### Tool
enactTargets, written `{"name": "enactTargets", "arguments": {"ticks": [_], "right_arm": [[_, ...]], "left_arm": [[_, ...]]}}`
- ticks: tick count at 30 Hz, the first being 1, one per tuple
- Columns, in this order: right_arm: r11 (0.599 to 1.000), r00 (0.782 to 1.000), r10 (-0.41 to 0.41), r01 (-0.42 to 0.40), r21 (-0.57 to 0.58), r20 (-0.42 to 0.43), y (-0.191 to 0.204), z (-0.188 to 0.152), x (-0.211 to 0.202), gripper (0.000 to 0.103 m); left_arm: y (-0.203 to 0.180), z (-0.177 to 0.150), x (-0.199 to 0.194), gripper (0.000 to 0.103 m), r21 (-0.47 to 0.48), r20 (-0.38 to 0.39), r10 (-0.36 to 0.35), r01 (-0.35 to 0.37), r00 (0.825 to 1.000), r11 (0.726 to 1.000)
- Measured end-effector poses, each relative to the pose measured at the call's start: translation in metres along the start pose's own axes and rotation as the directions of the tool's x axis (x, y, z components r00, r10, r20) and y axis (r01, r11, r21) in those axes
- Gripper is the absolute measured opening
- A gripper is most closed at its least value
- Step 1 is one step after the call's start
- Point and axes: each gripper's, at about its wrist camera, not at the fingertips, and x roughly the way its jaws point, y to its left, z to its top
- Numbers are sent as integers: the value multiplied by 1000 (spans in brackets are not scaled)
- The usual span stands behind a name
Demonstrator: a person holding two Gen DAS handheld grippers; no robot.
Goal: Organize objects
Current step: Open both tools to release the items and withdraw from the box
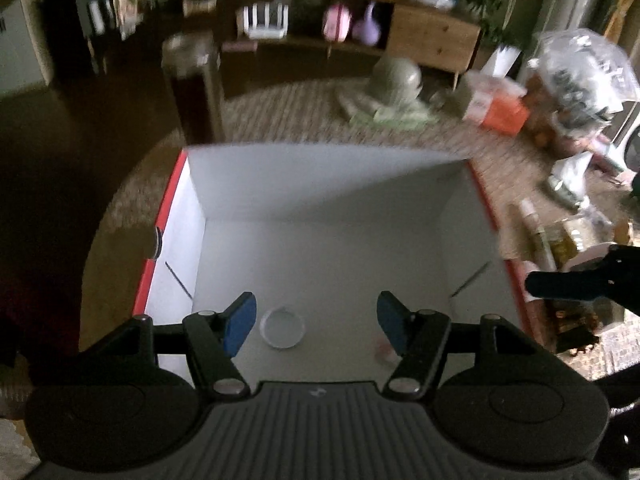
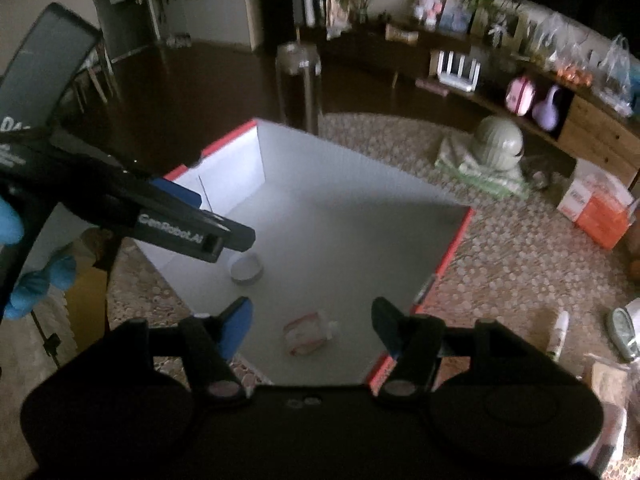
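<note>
Box: a large white-lined cardboard box with red outer edges (image 1: 320, 240) sits open on a round pale woven rug (image 2: 500, 248); both grippers hover over its near end.
Left gripper (image 1: 317, 322): jaws spread wide, holding nothing, poised above a small round white lid-like dish (image 1: 282, 328) that lies on the box floor.
Right gripper (image 2: 312, 326): jaws likewise wide apart and empty, above a small crumpled packet with red trim (image 2: 306, 334), also on the box floor.
Done so far: two small items appear to be inside the box already, well apart from each other.
Left to do: much, I judge. A white tube with a green base (image 2: 558, 334) and a pale oval gadget (image 2: 622, 332) lie on the rug to the right of the box, with more clutter near them that is too blurred to name.
Further off: an orange and white carton (image 2: 596, 208) and a sage-green domed object on folded cloth (image 2: 496, 148) rest on the rug's far side.
Room: dim, dark wooden floor (image 2: 192, 92) beyond the rug, a long low wooden sideboard (image 2: 592, 136) crowded with bags, toys and plants.
</note>
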Motion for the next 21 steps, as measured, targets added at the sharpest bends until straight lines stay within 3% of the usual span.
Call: {"name": "enactTargets", "arguments": {"ticks": [7, 13, 16, 21], "right_arm": [[998, 996, -36, 32, 46, 82, -11, -25, -40, 66], [996, 989, -67, 59, 68, 130, -23, -43, -70, 66], [995, 985, -77, 66, 70, 157, -25, -51, -82, 66], [994, 976, -96, 82, 75, 194, -29, -68, -102, 67]], "left_arm": [[-45, -20, -38, 66, 62, 115, 3, -10, 993, 998], [-76, -40, -63, 66, 91, 228, 23, -45, 973, 995], [-88, -51, -74, 77, 86, 263, 2, -26, 965, 996], [-108, -65, -86, 82, 76, 296, -56, 35, 954, 996]]}}
